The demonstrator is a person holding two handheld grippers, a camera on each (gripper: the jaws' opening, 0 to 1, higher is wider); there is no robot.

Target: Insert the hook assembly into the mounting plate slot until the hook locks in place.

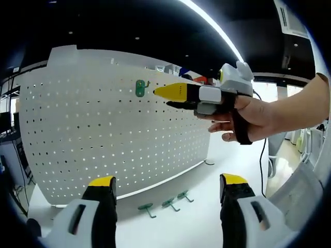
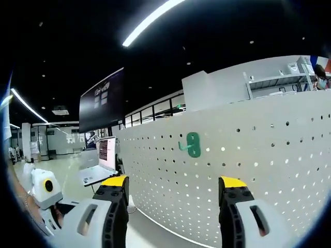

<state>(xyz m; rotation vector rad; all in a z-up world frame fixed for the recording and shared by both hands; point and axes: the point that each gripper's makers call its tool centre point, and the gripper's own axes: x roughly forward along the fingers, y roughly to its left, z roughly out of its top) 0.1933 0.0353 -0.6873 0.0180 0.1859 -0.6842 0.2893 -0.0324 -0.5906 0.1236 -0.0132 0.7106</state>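
A green hook [image 1: 140, 88] hangs on the upright white pegboard [image 1: 93, 134], near its top edge. In the right gripper view the same hook [image 2: 192, 144] sits on the pegboard [image 2: 269, 165] beyond the jaws. My right gripper [image 2: 175, 183] is open and holds nothing. In the left gripper view my right gripper [image 1: 163, 97] reaches in from the right in a person's hand [image 1: 253, 116], its yellow tip just right of the hook. My left gripper [image 1: 168, 186] stands open and low, in front of the board. Three more green hooks [image 1: 169, 203] lie on the white table [image 1: 207, 222].
The pegboard stands on the table and runs from left to right. The left gripper's body [image 2: 46, 201] shows at the lower left of the right gripper view. A laptop [image 2: 95, 173] and a dark wall screen [image 2: 101, 106] stand behind the board's end.
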